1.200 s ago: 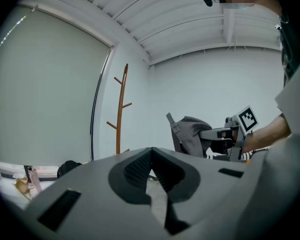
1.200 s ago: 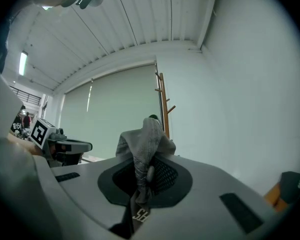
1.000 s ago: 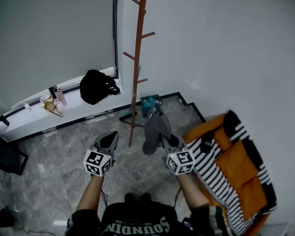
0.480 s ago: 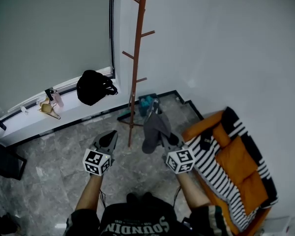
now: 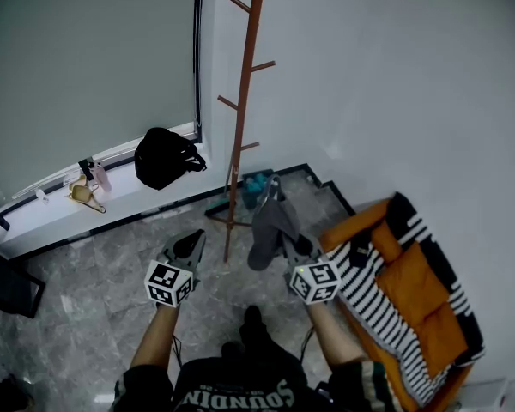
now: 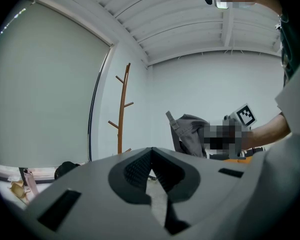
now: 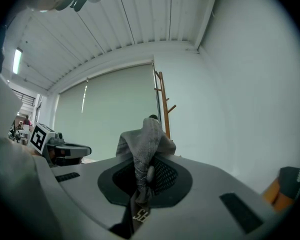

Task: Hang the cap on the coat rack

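Note:
A grey cap (image 5: 270, 223) hangs from my right gripper (image 5: 288, 243), which is shut on its fabric; in the right gripper view the cap (image 7: 145, 136) bunches up between the pads of that gripper (image 7: 142, 176). The brown wooden coat rack (image 5: 237, 136) stands on the floor by the wall corner, ahead of both grippers and a little to the left of the cap, with bare pegs. My left gripper (image 5: 189, 247) is level with the right one, left of the rack's pole, shut and empty (image 6: 151, 159). The left gripper view shows the rack (image 6: 121, 115) far off and the cap (image 6: 189, 133) at right.
A black bag (image 5: 165, 154) and small items (image 5: 87, 187) lie on the white window ledge at left. An orange seat with a black-and-white striped cover (image 5: 403, 290) stands at right. A teal thing (image 5: 257, 181) sits by the rack's base. A dark object (image 5: 4, 281) is at far left.
The person's foot has stepped forward on the marble floor. Both grippers keep their places in view, and the cap stays in the right one.

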Motion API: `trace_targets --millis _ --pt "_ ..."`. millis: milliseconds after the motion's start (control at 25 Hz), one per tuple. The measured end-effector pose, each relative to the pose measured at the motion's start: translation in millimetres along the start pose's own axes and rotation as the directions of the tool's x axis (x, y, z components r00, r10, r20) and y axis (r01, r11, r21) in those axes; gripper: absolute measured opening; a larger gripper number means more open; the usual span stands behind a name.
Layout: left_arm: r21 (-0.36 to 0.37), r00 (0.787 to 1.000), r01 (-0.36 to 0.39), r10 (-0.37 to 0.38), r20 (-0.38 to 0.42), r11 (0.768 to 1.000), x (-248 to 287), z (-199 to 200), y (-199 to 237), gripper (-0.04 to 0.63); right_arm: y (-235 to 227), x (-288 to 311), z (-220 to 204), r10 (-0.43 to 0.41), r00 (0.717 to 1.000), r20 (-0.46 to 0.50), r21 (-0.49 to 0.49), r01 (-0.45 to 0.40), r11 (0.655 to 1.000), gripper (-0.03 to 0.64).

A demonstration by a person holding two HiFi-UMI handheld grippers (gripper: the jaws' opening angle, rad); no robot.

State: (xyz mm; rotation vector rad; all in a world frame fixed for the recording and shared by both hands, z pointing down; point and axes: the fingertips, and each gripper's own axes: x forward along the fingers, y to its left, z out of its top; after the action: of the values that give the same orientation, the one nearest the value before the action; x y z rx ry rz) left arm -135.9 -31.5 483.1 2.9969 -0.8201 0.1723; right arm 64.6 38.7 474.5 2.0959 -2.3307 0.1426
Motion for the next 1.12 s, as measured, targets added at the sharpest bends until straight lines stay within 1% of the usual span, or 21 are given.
trace_targets --millis 120,320,560,760,960,1120 --pt "-0.003 1.0 0.0 0.0 0.003 1.0 5.3 -3.1 2.1 0.0 -1.6 4.9 4.8 -0.004 1.0 0.02 -0.012 0.004 1.0 0.014" --pt "-0.017 1.0 0.007 -0.007 -0.009 1.0 21.6 -15.2 5.3 0.0 -6.5 16.6 1.4 0.015 1.0 0.007 -0.016 -0.015 1.0 0.014" --pt "-0.017 1.0 0.013 -0.013 -0.024 1.0 66.1 -15.3 28.6 0.0 -39.2 54.6 -5.8 0.003 1.0 -0.015 -0.001 -0.003 1.0 0.014" --pt "-0.021 0.999 0.001 -0.001 -0.037 1.0 108.0 -12.1 53.9 0.002 -67.7 96.7 -9.5 0.017 0.999 -0.031 0.004 -0.017 1.0 0.014" --pt "-0.025 0.999 -0.022 0.021 -0.037 0.999 154.3 1.7 82.4 0.001 -96.4 143.4 -0.4 0.049 0.998 -0.047 -0.013 -0.05 0.999 0.014" --pt "-0.025 0.999 -0.039 0.038 -0.036 0.999 188.9 10.6 99.2 0.001 -124.8 176.6 3.5 0.057 0.997 -0.047 -0.01 -0.058 0.998 0.014"
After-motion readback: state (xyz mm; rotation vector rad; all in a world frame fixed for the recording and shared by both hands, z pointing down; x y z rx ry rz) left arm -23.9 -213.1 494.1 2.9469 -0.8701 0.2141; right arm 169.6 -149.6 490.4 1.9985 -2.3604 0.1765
